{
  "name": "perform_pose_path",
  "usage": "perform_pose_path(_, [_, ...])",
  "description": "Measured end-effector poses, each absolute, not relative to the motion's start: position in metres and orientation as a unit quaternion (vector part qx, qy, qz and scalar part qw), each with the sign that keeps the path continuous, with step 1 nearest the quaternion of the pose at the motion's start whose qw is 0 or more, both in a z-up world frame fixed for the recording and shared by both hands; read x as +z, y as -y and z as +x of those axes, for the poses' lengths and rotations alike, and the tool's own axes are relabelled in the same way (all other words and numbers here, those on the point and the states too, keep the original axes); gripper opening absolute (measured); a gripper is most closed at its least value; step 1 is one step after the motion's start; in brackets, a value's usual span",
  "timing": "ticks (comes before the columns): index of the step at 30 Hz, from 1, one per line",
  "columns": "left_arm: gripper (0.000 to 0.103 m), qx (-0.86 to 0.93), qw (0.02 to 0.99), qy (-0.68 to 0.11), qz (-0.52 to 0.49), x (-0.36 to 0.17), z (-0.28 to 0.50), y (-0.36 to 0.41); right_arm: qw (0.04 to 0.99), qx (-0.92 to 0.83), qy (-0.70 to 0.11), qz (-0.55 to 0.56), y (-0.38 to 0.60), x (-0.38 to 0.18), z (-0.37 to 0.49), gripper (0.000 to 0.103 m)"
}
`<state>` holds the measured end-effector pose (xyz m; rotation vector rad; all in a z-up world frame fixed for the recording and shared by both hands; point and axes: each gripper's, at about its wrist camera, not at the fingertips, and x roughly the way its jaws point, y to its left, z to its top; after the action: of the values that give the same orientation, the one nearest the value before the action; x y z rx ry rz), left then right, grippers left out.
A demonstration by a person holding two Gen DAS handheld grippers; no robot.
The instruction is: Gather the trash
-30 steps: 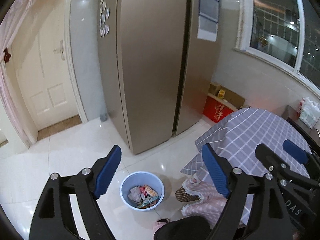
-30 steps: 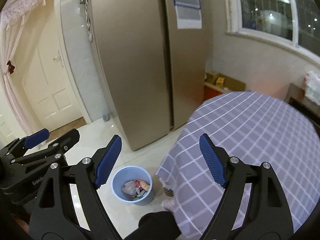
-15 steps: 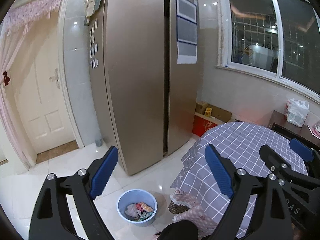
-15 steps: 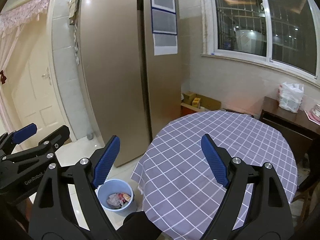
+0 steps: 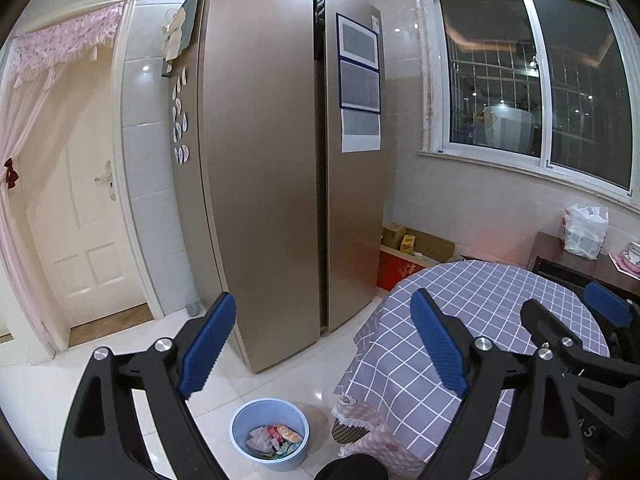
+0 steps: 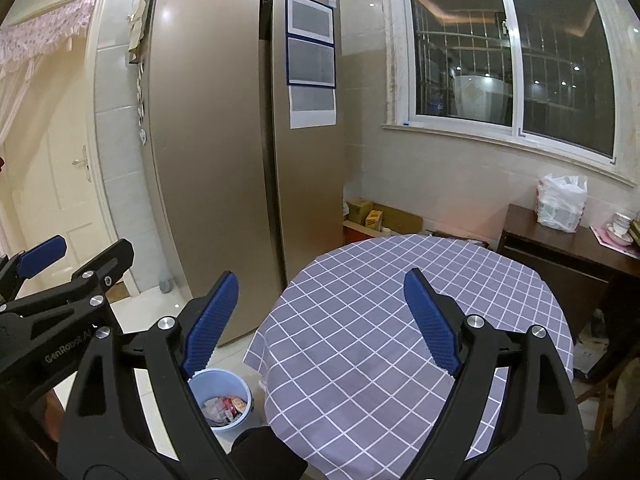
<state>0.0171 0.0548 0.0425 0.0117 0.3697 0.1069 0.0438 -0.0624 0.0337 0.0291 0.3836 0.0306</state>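
both grippers, left gripper [image 5: 320, 344] & right gripper [image 6: 318, 320], have lifted away from the bin [image 5: 269, 434]. fingers apart, nothing held. desk [image 6: 400, 320] looks bare, so prob done.

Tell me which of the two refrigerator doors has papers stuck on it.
The right-hand door: three sheets hang on it in a column. The left door is bare below its top magnets.
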Motion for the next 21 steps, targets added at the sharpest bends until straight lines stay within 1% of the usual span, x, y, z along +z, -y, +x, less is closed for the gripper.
perform_pose_path(21, [0.087, 0.044, 0.982, -0.184, 0.012, 0.0413, 0.0177, -0.0532, 0.982, 0.009, -0.189, 0.021, 0.0651, 0.0273, 0.0352, 0.084])
